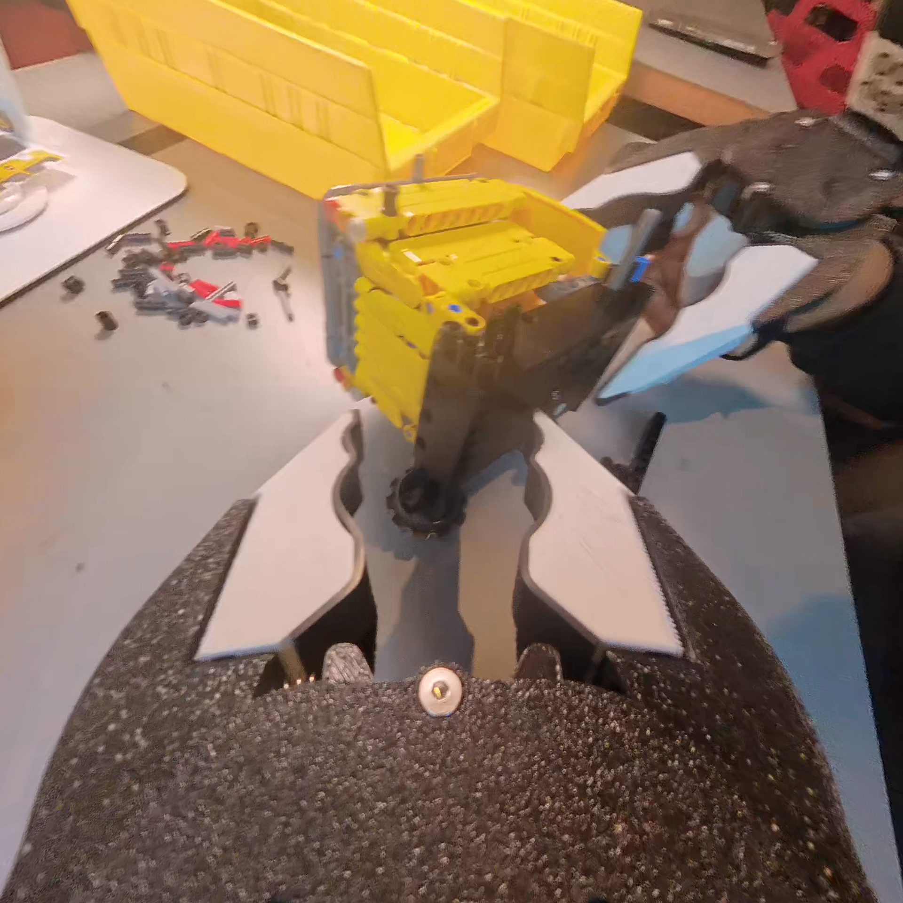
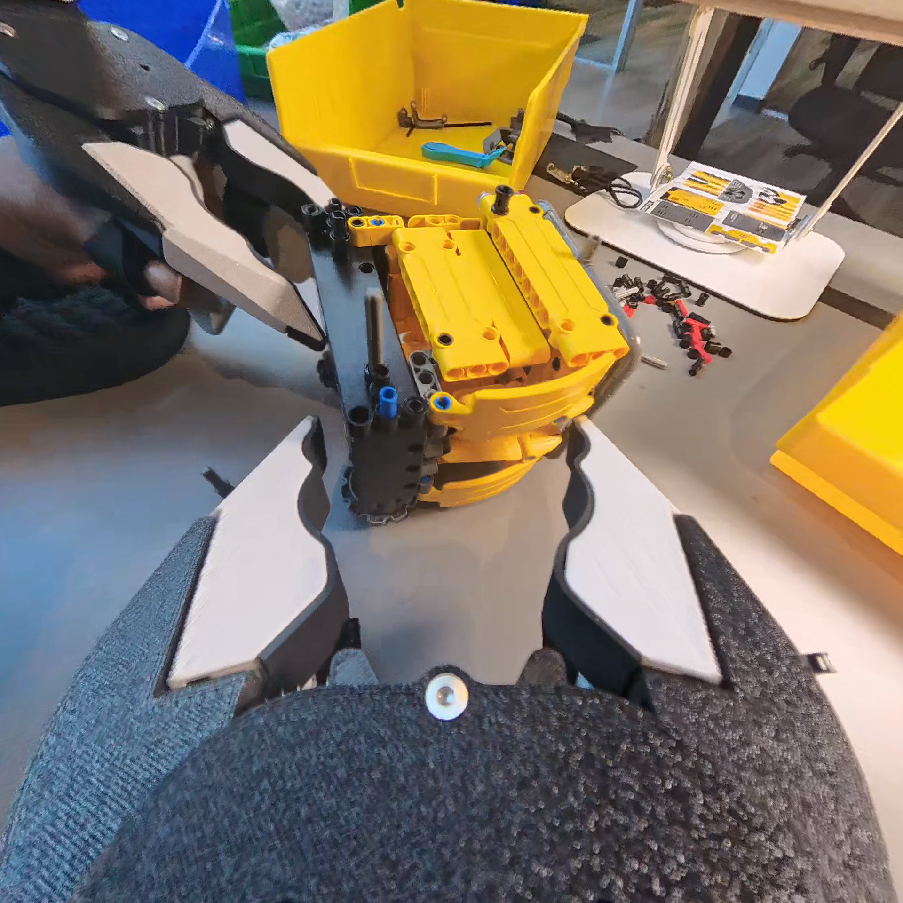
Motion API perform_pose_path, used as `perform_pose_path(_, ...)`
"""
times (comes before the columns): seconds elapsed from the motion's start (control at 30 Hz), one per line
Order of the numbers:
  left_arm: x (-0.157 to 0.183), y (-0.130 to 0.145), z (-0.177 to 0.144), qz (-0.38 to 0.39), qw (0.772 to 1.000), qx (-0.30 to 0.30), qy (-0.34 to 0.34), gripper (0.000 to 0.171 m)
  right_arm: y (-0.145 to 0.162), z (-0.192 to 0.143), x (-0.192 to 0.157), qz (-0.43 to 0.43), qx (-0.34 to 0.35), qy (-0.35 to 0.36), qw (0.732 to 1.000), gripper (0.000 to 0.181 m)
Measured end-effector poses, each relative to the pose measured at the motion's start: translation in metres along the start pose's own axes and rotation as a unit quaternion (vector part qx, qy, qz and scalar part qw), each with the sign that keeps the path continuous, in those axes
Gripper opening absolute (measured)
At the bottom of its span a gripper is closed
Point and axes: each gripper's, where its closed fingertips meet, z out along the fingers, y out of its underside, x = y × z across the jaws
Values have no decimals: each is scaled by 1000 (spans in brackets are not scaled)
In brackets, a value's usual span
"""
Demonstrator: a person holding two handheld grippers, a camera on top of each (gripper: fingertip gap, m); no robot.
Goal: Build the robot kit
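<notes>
We see a yellow-and-black brick model with blue pins; yellow bins; red and black loose pieces; speckled black grippers with grey fingers.

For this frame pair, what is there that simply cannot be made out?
- Left wrist view: motion blur smears the yellow brick model; whether the right gripper touches it is unclear.
- Right wrist view: the left gripper is blurred, its far finger hidden behind the near one.
- Loose small parts: too small to identify.
- Yellow bin: its front wall hides part of its floor.
</notes>
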Motion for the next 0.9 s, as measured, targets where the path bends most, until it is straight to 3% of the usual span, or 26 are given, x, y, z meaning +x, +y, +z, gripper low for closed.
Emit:
perform_pose_path(0.03, 8, -1, 1, 12, 1000, -3, 7, 48, 1, 0, 3, -19, -4, -9, 1000, 95)
perform_pose_path(0.1, 15, 3, 2, 58, 998, -19, -21, 38, 3, -4, 8, -75, 3, -60, 995, 84)
perform_pose_path(0.17, 26, 6, 5, 103, 994, -25, -34, 31, 10, -12, 5, -103, 4, -148, 984, 54)
perform_pose_path(0.2, 32, 7, 7, 113, 993, -27, -34, 29, 10, -14, 7, -105, 12, -171, 980, 47)
perform_pose_path(0.43, 41, 9, 12, 113, 992, -32, -37, 28, 6, -16, 10, -113, 16, -189, 975, 47)
perform_pose_path(0.9, 55, 22, -3, 118, 992, -39, -19, 28, 11, -34, -22, -122, -4, -158, 980, 48)
